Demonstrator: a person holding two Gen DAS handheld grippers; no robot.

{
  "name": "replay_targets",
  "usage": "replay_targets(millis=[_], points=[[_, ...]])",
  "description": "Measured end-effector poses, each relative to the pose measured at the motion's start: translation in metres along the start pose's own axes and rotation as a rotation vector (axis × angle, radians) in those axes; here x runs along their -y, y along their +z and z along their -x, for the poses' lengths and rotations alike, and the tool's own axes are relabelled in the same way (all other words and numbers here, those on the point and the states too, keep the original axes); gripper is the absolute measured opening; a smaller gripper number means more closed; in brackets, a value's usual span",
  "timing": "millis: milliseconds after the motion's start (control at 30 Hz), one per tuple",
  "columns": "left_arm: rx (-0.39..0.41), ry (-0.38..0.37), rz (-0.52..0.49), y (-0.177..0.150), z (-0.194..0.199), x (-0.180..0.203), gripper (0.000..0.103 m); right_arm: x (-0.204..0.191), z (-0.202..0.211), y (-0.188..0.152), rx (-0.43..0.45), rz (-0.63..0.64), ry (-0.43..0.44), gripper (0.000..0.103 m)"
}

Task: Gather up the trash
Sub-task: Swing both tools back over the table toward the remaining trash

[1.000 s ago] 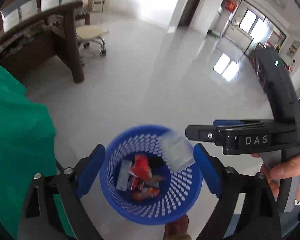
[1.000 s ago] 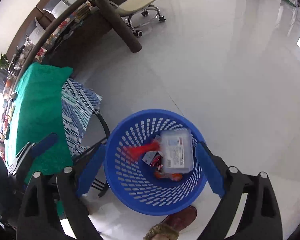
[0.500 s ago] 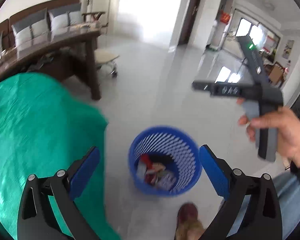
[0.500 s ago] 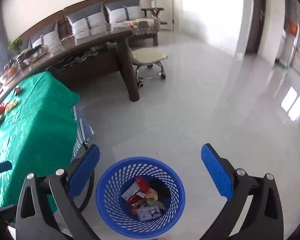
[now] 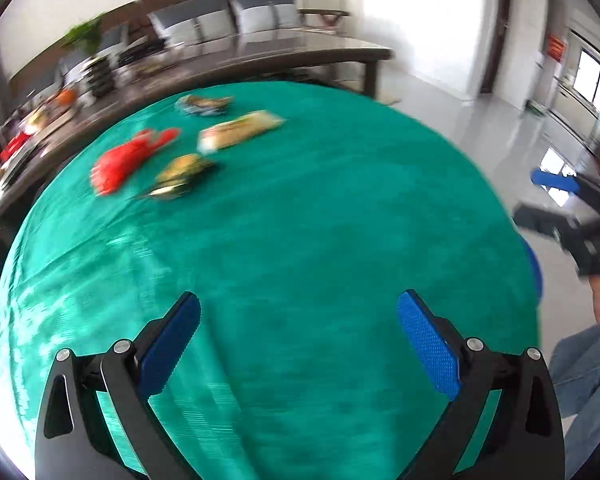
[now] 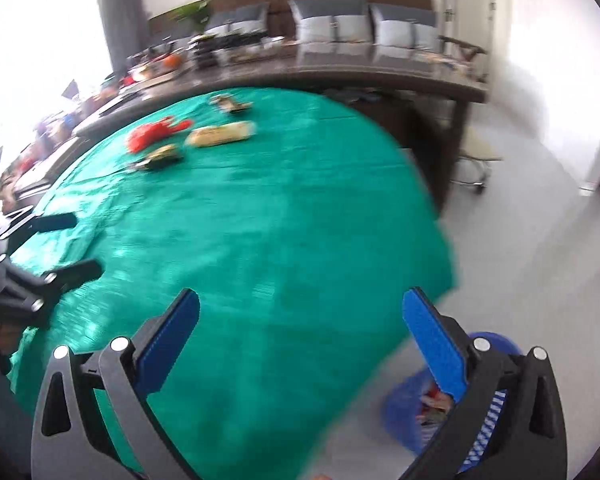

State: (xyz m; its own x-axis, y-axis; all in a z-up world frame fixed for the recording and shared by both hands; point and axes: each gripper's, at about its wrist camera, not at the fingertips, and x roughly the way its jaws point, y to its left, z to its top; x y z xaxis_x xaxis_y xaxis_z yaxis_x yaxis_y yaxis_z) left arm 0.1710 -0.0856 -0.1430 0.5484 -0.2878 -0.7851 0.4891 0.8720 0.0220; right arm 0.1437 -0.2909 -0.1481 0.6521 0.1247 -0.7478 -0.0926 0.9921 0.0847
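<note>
Several pieces of trash lie at the far side of the green-clothed table [image 5: 300,220]: a red wrapper [image 5: 132,160], a yellow-green wrapper [image 5: 182,176], a long yellow packet [image 5: 240,130] and a small wrapper [image 5: 204,104] behind them. My left gripper [image 5: 300,320] hangs open and empty over the near cloth, well short of them. My right gripper [image 6: 300,316] is also open and empty, over the table's right edge. From there the red wrapper [image 6: 156,134] and long packet [image 6: 222,134] show far left. The blue basket [image 6: 404,412] with trash stands on the floor, lower right.
A long dark wooden table [image 6: 380,72] cluttered with items runs behind the green table, with a cushioned bench at the wall. A stool [image 6: 476,156] stands on the pale floor to the right. The person's jeans [image 5: 580,364] show at lower right.
Both grippers swung away from above the blue basket to over the green table. The clear box that was falling lies in the basket. The basket left the left wrist view.
</note>
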Motion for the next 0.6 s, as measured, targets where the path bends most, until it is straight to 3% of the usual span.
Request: replay_targets(millis=[167,267,433,600], points=[[-0.051,0.093,0.091,-0.005,-0.016,-0.092,0.098,-0.070,-0.047,0.026,-0.067,0.066,0.021,0.098],[-0.077,0.118,0.124,-0.007,-0.030,-0.121,0.098,-0.090,-0.066,0.034,-0.099,0.060,0.011,0.098],[-0.071,0.122,0.201,-0.002,-0.045,-0.161,0.098,-0.096,-0.083,0.069,-0.127,-0.074,0.050,0.098],[-0.066,0.166,0.245,-0.006,-0.042,-0.167,0.098,-0.109,-0.124,0.118,-0.168,-0.281,0.103,0.095]])
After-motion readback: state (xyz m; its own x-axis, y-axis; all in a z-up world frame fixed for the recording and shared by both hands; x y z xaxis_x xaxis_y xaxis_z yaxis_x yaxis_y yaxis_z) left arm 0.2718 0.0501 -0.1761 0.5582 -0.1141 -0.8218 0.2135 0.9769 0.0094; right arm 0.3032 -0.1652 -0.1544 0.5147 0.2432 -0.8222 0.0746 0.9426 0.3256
